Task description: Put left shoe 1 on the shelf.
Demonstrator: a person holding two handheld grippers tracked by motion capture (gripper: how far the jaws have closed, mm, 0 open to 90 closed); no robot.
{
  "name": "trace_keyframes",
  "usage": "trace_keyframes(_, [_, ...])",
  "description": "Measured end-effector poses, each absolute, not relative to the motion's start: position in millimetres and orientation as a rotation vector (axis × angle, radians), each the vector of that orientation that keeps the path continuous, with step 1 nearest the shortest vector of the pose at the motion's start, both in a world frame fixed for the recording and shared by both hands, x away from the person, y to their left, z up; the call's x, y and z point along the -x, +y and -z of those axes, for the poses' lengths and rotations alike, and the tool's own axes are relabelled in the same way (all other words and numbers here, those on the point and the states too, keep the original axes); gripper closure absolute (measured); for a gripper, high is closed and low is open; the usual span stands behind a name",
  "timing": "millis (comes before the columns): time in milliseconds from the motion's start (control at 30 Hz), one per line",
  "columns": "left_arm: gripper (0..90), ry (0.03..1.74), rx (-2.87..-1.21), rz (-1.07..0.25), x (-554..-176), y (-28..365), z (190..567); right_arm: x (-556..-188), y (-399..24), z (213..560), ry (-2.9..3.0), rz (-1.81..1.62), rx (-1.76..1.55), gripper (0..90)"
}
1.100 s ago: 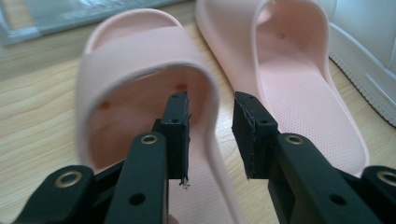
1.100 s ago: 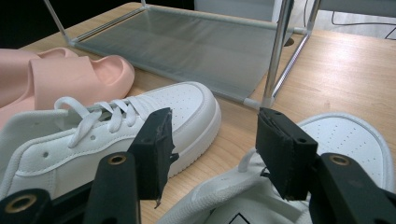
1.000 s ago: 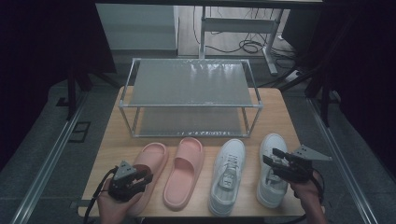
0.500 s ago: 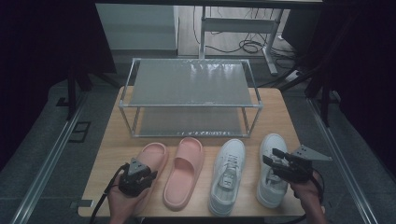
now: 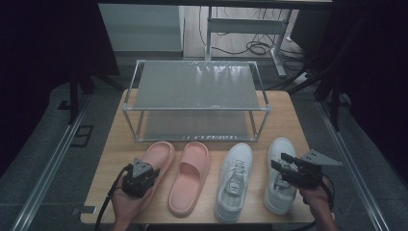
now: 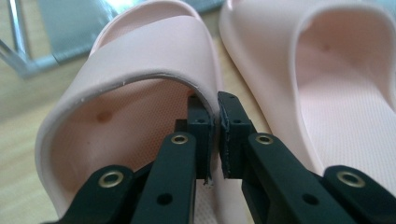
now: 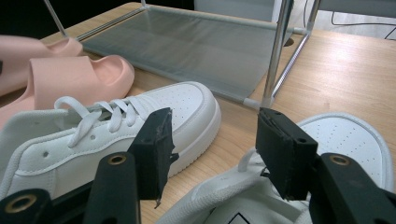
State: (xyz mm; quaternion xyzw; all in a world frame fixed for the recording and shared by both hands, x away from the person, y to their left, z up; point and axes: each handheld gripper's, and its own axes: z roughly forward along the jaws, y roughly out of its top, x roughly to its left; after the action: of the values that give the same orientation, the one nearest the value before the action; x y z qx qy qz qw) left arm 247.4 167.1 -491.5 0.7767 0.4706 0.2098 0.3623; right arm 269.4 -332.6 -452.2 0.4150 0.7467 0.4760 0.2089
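We have the left gripper [image 6: 212, 135] down at the left pink slipper [image 5: 153, 166], which lies on the bench [image 5: 113, 149] in front of the shelf rack [image 5: 195, 96], just beside its twin [image 5: 190, 175]. Its fingers [image 6: 233, 135] have just been closing and now pinch the inner edge of the strap. We should check the strap sits deep between the pads before lifting, since soft foam can slip out, then raise it level. The right gripper [image 7: 212, 149] hovers with fingers spread wide over the right sneaker [image 5: 280, 175], holding nothing.
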Motion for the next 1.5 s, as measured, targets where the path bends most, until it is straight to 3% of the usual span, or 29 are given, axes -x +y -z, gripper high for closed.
trace_keyframes(533, [84.9,1.163,-2.005,-0.581,-310,146,474,-271,-335,453,2.075,-1.324,-1.162,46.3])
trace_keyframes(967, [84.7,1.184,-2.029,-0.599,-368,124,481,-271,-337,454,2.072,-1.325,-1.166,46.3])
trace_keyframes(1500, [84.2,1.24,-2.029,-0.623,-406,103,497,-272,-339,456,2.075,-1.321,-1.175,46.3])
